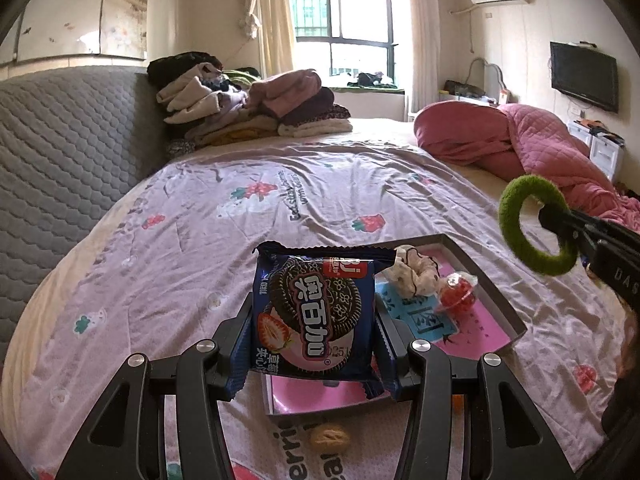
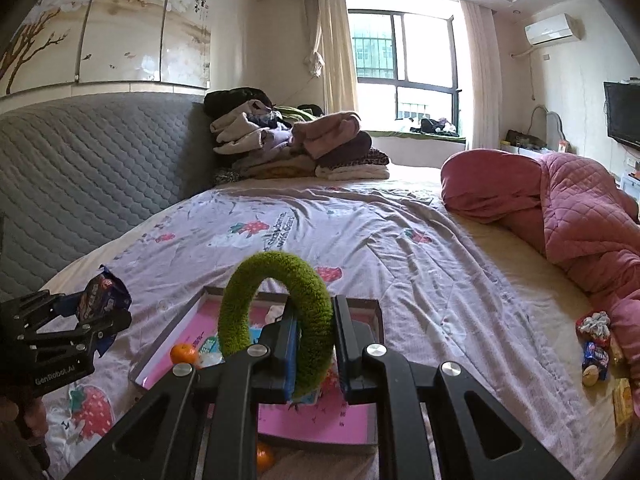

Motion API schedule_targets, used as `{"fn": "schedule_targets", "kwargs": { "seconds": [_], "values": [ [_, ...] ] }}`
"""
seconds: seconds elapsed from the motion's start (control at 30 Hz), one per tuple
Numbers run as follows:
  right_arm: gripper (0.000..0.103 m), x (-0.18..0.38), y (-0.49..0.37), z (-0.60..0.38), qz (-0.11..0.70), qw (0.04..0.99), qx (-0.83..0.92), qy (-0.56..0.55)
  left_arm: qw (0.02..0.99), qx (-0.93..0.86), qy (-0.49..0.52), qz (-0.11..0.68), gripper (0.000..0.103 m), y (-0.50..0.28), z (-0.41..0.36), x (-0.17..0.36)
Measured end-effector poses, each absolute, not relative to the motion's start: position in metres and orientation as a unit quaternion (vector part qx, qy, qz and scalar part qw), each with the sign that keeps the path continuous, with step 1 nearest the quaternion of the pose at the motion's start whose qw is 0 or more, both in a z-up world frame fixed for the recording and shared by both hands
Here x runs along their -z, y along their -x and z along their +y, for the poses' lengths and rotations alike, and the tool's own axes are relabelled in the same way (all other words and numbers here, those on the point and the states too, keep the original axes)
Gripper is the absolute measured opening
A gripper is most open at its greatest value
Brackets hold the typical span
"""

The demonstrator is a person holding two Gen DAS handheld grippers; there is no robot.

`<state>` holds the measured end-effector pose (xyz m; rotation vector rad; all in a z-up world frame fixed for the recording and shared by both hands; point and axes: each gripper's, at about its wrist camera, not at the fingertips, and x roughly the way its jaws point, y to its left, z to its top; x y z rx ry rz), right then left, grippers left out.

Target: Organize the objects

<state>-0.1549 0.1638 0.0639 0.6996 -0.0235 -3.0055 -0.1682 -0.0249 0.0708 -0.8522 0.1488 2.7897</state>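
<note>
My left gripper [image 1: 314, 332] is shut on a blue cookie packet [image 1: 316, 312] and holds it upright above the near corner of a shallow pink-lined box [image 1: 500, 300] on the bed. The box holds a cream scrunchie [image 1: 416, 274] and a red ball in clear wrap [image 1: 458, 296]. My right gripper [image 2: 314, 344] is shut on a fuzzy green ring [image 2: 276, 316], held above the same box [image 2: 372, 312]; the ring also shows in the left wrist view [image 1: 532, 224]. A small orange [image 2: 184, 354] lies in the box. The left gripper with the packet [image 2: 102, 294] shows at left.
A walnut-like nut [image 1: 328, 438] and another orange [image 2: 264, 456] lie on the sheet beside the box. Several small items [image 2: 596, 344] lie at the bed's right edge by a pink quilt [image 2: 560, 208]. Folded clothes [image 2: 296, 144] are piled at the head of the bed.
</note>
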Motion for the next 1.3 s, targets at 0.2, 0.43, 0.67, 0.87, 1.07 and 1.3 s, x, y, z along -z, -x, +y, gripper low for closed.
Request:
{"fn": "schedule_targets", "kwargs": {
  "seconds": [0.2, 0.43, 0.67, 0.87, 1.07, 1.3],
  "values": [
    [0.016, -0.07, 0.164, 0.164, -0.005, 0.027, 0.976, -0.218, 0.103, -0.951, 0.288, 0.05, 0.053, 0.178, -0.027, -0.07],
    [0.016, -0.066, 0.173, 0.163, 0.001, 0.027, 0.976, -0.218, 0.106, -0.95, 0.289, 0.047, 0.053, 0.192, -0.024, -0.065],
    [0.016, -0.056, 0.181, 0.164, 0.006, 0.027, 0.973, -0.229, 0.106, -0.949, 0.296, 0.039, 0.053, 0.206, -0.02, -0.053],
    [0.016, -0.045, 0.187, 0.166, 0.005, 0.028, 0.969, -0.244, 0.098, -0.946, 0.308, 0.031, 0.053, 0.214, -0.025, -0.04],
    [0.016, -0.031, 0.189, 0.162, 0.009, 0.034, 0.964, -0.263, 0.091, -0.942, 0.323, 0.018, 0.053, 0.22, -0.032, -0.025],
    [0.016, -0.022, 0.191, 0.161, 0.012, 0.032, 0.962, -0.272, 0.086, -0.939, 0.331, 0.023, 0.053, 0.222, -0.029, -0.013]
  ]
}}
